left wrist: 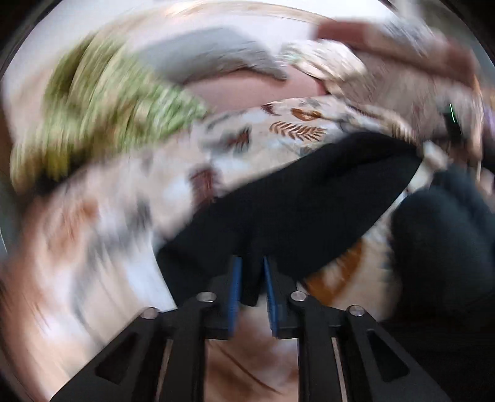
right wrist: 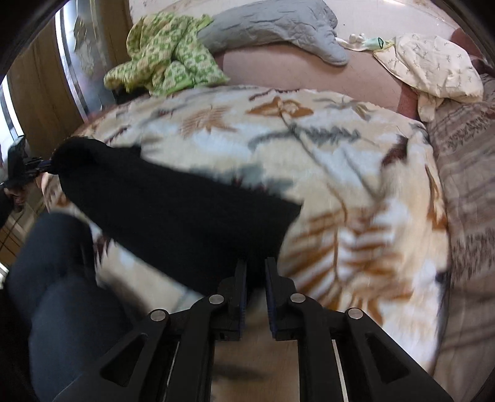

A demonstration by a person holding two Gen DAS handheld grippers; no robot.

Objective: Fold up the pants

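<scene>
The black pants [left wrist: 309, 198] hang stretched between my two grippers above a leaf-patterned blanket [left wrist: 272, 130]. My left gripper [left wrist: 251, 263] is shut on one end of the pants; the left wrist view is blurred by motion. My right gripper [right wrist: 255, 266] is shut on the other end of the pants [right wrist: 173, 210]. In the right wrist view the left gripper [right wrist: 37, 164] shows at the far left, holding the far end of the pants. The pants are lifted off the blanket [right wrist: 309, 154].
On the bed behind lie a green patterned garment [right wrist: 167, 62], a grey pillow [right wrist: 272, 27] and a cream patterned pillow [right wrist: 433, 68]. A striped cover [right wrist: 467, 160] lies at right. The person's dark-clad legs [right wrist: 62, 278] stand at left, beside a wooden wardrobe [right wrist: 37, 102].
</scene>
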